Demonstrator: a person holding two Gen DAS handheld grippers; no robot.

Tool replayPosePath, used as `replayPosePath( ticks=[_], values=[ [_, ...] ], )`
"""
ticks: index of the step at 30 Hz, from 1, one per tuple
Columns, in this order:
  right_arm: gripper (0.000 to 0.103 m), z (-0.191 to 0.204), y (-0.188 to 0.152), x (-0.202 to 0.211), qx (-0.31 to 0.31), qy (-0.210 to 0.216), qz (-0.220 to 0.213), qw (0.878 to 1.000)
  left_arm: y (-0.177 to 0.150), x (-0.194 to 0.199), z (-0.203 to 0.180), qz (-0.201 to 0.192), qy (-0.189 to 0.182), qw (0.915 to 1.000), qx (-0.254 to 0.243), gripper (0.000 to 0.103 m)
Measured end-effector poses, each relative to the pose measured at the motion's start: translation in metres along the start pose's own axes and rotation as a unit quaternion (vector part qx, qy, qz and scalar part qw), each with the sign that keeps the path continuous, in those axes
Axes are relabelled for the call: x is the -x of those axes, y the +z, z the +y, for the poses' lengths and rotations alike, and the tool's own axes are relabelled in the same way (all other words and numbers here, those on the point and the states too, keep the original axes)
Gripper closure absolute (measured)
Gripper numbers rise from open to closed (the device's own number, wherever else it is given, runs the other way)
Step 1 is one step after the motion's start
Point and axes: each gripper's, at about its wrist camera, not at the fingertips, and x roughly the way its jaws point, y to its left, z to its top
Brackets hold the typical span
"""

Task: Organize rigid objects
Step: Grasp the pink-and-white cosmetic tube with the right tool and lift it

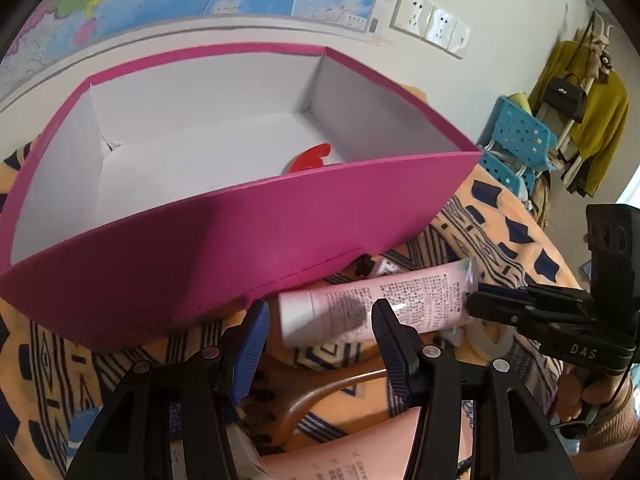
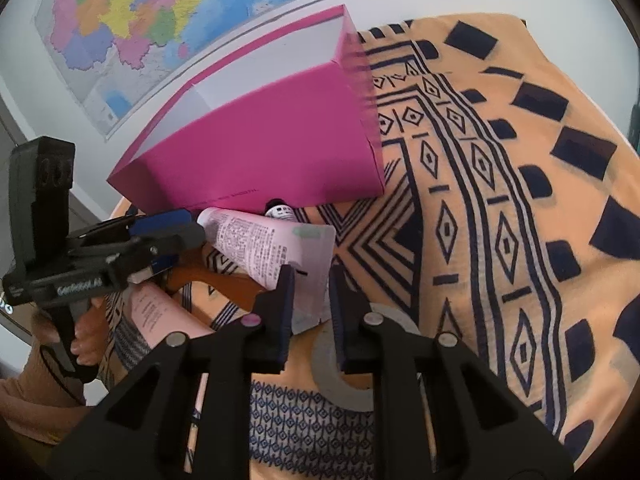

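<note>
A pink tube (image 1: 384, 304) with a silver cap lies in front of the magenta box (image 1: 280, 220). My right gripper (image 2: 311, 280) is shut on the tube's flat crimped end (image 2: 308, 248); it shows in the left wrist view (image 1: 492, 304) at the right. My left gripper (image 1: 320, 320) is open just short of the tube's cap end, holding nothing; it shows in the right wrist view (image 2: 168, 236). Inside the box lies an object with a red top (image 1: 314, 156). A small dark-capped bottle (image 2: 280, 210) lies between the tube and the box.
A patterned orange and navy cloth (image 2: 500, 200) covers the table. A grey tape ring (image 2: 340, 380) lies under my right gripper. A brown wooden piece (image 1: 320, 396) and a second pink tube (image 2: 160, 312) lie near the front. Blue baskets (image 1: 516, 136) stand beyond the table.
</note>
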Motion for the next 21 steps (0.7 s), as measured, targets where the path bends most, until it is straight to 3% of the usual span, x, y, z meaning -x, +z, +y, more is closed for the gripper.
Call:
replayPosePath(
  ticks=[21],
  values=[
    [0.081, 0.004, 0.006, -0.004, 0.013, -0.017, -0.007, 1.000, -0.013, 0.002, -0.004, 0.013, -0.002, 0.9999, 0.004, 0.047]
  ],
)
